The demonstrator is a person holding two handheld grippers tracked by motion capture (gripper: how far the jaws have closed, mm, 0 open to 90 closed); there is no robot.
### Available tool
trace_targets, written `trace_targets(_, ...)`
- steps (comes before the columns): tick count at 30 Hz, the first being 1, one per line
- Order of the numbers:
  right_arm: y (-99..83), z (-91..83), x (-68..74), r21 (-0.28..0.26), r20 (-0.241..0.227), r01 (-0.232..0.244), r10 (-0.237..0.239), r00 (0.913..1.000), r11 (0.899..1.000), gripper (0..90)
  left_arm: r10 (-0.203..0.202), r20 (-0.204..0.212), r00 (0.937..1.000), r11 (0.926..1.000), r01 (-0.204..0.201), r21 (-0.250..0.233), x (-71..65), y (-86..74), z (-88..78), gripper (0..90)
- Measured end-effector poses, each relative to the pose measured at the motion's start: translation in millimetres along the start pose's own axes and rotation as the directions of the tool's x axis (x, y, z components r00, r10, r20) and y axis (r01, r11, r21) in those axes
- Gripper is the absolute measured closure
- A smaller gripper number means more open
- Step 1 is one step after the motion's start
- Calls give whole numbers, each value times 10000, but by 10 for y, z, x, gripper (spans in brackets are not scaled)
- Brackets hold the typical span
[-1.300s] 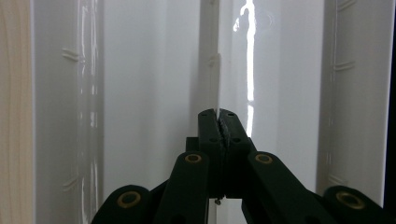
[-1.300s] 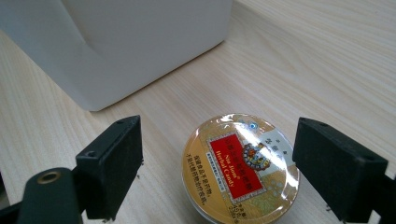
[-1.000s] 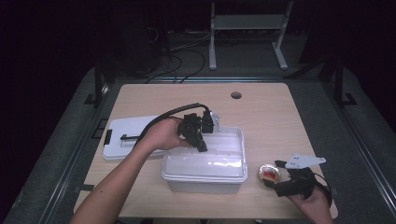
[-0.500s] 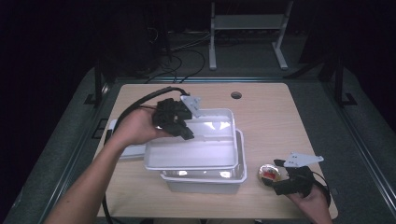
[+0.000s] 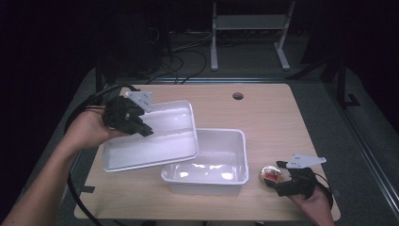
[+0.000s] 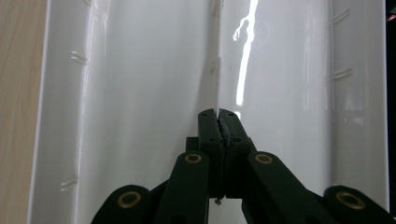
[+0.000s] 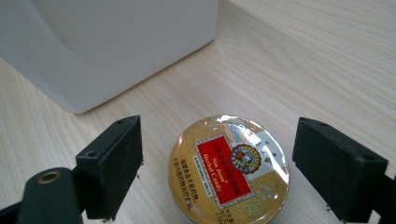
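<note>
White lid [image 5: 150,136]: pinched by its rim in the closed left gripper [image 5: 134,123], held tilted over the table's [image 5: 273,117] left edge, uncovering the open bin [image 5: 211,160] at the front-centre. Round candy tin [image 5: 272,175]: near the front-right corner, beside the bin, between the wide-open, empty right gripper [image 5: 282,181], seemingly poised to grasp it.
</note>
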State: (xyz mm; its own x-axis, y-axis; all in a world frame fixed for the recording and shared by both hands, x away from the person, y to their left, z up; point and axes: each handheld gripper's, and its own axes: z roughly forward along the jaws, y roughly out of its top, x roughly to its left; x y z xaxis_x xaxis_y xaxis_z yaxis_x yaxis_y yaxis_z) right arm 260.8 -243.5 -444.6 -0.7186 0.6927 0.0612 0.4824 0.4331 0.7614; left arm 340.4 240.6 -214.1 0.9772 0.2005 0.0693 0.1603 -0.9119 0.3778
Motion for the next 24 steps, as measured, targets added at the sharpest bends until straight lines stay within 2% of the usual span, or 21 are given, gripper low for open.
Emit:
trace_targets(1,1,6,1,22,8,0,0,10000,10000,155,-96,-63,9999,10000,95,-14,2,-82,-42,894)
trace_targets(2,2,6,2,24,17,3,-3,10000,10000,155,-96,-63,9999,10000,95,-14,2,-82,-42,894)
trace_targets(5,0,5,6,22,42,2,-2,10000,10000,155,-338,-170,9993,9994,337,-50,-5,-248,-108,895)
trace_targets(6,-3,3,9,4,57,-11,11,10000,10000,155,-442,-221,9988,9990,441,-48,-3,-369,-138,894)
trace_targets(9,2,-3,9,-54,98,-43,44,9999,10000,155,-857,-290,9959,9963,857,-15,5,-576,-164,894)
trace_targets(11,10,-5,9,-71,145,-68,69,9999,10000,155,-898,-316,9955,9960,898,-3,9,-625,-170,894)
trace_targets(12,19,-6,14,-101,157,-42,44,9999,9999,155,-1186,-297,9925,9929,1183,-96,13,-773,-175,894)
trace_targets(13,19,-6,14,-101,157,-42,44,9999,9999,155,-1186,-297,9925,9929,1183,-96,13,-773,-175,894)
trace_targets(15,24,-1,12,-69,149,-30,31,9999,10000,155,-1430,-284,9893,9897,1429,-43,17,-926,-157,894)
trace_targets(16,24,-1,12,-69,149,-30,31,9999,10000,155,-1430,-284,9893,9897,1429,-43,17,-926,-157,894)
trace_targets(19,24,-1,5,-78,130,-100,101,9999,9999,152,-1642,-270,9861,9864,1644,50,3,-1115,-83,894)
trace_targets(23,26,8,9,-31,118,-82,83,9999,10000,152,-1691,-200,9854,9855,1693,141,-14,-1205,-10,894)
trace_targets(24,25,6,13,-30,138,-44,44,9999,10000,152,-1784,-163,9838,9838,1787,163,-23,-1268,38,894)
